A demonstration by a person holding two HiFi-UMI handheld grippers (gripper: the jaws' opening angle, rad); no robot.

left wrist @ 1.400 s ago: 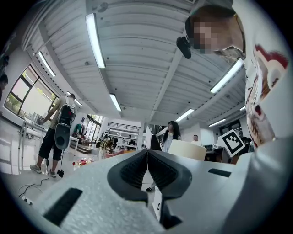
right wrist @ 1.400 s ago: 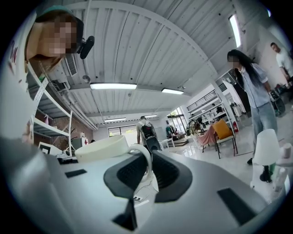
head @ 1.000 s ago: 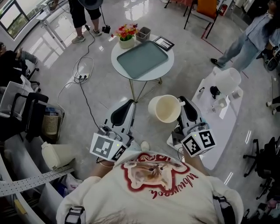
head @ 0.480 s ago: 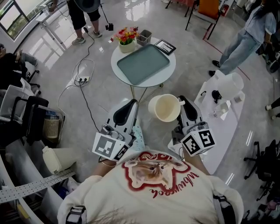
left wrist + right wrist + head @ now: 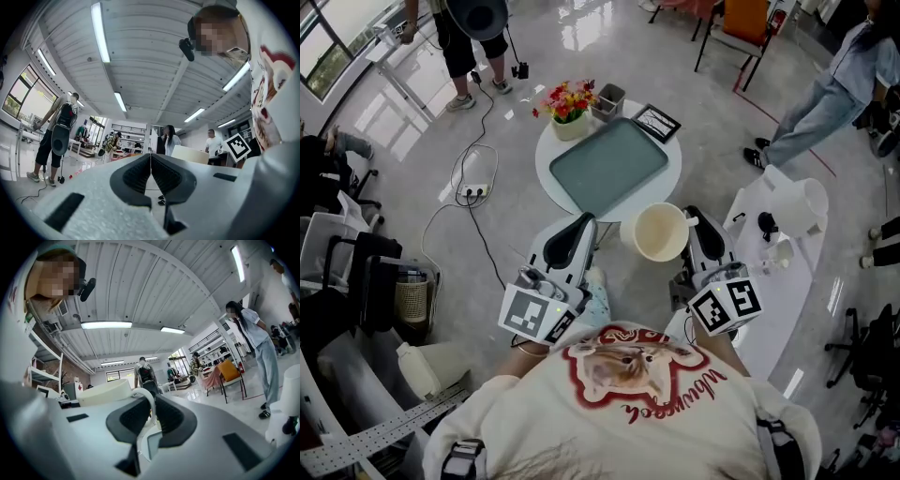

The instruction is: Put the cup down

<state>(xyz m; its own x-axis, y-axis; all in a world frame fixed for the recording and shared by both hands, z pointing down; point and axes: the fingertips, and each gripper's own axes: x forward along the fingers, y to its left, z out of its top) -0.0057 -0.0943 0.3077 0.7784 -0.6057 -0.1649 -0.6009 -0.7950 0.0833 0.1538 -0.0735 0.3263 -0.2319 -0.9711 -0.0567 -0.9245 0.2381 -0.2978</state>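
Because the cup [image 5: 659, 232] hangs by its handle from the right gripper [image 5: 693, 221], I treat that gripper as the only one concerned in the set-down. The right gripper view confirms that its jaws are clamped on the handle loop [image 5: 146, 394]. The cup body projects to the gripper's left, upright and mouth up. The cup is in the air, either over the near rim of the round table [image 5: 546, 141] or just short of it; I cannot tell which from the head view. The teal tray [image 5: 609, 164] lies ahead of the cup and slightly to its left, so I judge the coming move to be a forward reach with a small leftward bias, then a descent. The left gripper [image 5: 580, 228] is pressed together on nothing. It sits beside the cup, apart from it, and I judge it not needed.
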